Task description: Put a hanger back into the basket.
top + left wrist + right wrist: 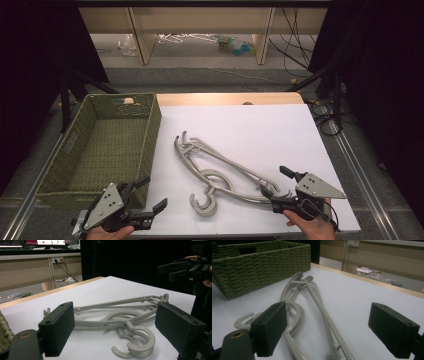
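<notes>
Both open grippers, left gripper and right gripper, flanking grey hangers

light: dim room, white worktop brightest, lit evenly from above | shadows: soft, faint under hangers | surround: black at left and right edges of high view | blur: near jaws soft in both gripper views, far background hazy | glare: none | grain: mild

Each hand carries a black two-jaw gripper: the left gripper and the right gripper. Both wear a grey three-cornered plate dotted with screws. Jaw pads are flat black blocks; a brass-ringed hole sits at seven o'clock.
</notes>
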Motion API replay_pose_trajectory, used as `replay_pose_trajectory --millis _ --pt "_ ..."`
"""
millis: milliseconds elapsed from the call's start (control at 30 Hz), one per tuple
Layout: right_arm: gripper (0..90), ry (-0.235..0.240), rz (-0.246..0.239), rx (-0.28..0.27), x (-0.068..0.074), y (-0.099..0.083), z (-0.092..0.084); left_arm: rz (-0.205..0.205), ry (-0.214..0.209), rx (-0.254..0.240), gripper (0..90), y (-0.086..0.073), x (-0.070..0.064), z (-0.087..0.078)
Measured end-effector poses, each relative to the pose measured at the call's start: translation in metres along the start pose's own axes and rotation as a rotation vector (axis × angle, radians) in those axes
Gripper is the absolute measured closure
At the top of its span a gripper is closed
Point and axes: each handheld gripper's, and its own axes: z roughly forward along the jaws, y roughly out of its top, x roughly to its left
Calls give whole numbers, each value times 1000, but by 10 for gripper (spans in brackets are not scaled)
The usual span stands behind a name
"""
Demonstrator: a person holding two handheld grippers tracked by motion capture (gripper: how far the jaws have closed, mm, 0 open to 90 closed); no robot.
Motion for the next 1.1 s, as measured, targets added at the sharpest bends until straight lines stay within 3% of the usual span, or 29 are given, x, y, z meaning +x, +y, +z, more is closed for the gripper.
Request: replay_pose_trajectory --millis 367,467,633,700,767,867,933,1033,1100 --pt "162 46 -56 57 4 0 8 -9 -8 -1 158 0 -2 1" --pt "186 78 -123 123 11 1 17 -24 -6 2 158 -1 -3 1" --pt "238 148 -179 186 18 2 32 -7 -8 4 158 -1 -2 1" --pt "269 193 -212 262 22 1 45 -6 -9 2 158 -1 -3 1" --pt "275 205 -220 275 23 0 50 -1 -11 3 158 -1 -3 1" --pt "316 239 -242 358 26 0 68 8 -11 3 158 -1 -3 2" --pt "327 246 -246 374 27 0 70 4 -24 -13 158 -1 -3 3" --pt "373 273 -273 417 29 -2 80 -17 -14 -2 158 -1 -4 2" --pt "441 293 -314 449 31 -4 88 -4 -16 5 158 -1 -4 3"
